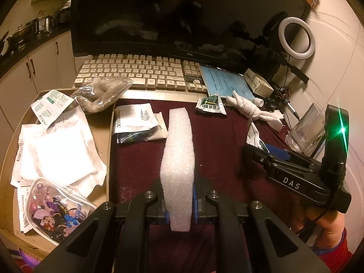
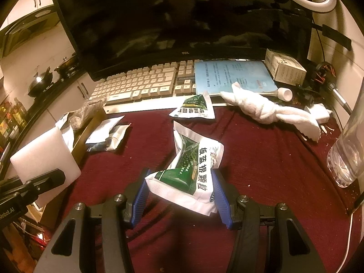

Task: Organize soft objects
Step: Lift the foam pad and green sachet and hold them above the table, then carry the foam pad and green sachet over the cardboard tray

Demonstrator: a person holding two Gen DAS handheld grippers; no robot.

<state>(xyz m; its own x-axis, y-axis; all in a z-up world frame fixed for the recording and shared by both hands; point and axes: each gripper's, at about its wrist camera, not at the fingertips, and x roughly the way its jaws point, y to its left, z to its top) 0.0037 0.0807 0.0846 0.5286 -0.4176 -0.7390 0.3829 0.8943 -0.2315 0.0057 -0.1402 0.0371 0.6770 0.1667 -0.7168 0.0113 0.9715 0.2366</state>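
My left gripper (image 1: pixel 179 204) is shut on a white foam block (image 1: pixel 178 159), held on edge above the maroon cloth (image 1: pixel 141 159); the block also shows in the right wrist view (image 2: pixel 43 154). My right gripper (image 2: pixel 180 195) is shut on a green-and-white sachet (image 2: pixel 191 173), which is crumpled between the blue pads (image 2: pixel 221 195). A cardboard tray (image 1: pixel 110 136) on the left holds gauze packs (image 1: pixel 61 152), a cartoon pouch (image 1: pixel 56 213) and a clear bag (image 1: pixel 102 93). A second green sachet (image 2: pixel 195 108), white packets (image 2: pixel 107 134) and a twisted white towel (image 2: pixel 268 109) lie on the cloth.
A keyboard (image 1: pixel 136 72) and a dark monitor (image 1: pixel 182 16) stand at the back. A blue paper (image 2: pixel 229 77) and a small box (image 2: pixel 284 66) lie at the back right. A clear glass (image 2: pixel 348 154) stands at the right edge. A ring light (image 1: pixel 295 37) stands behind.
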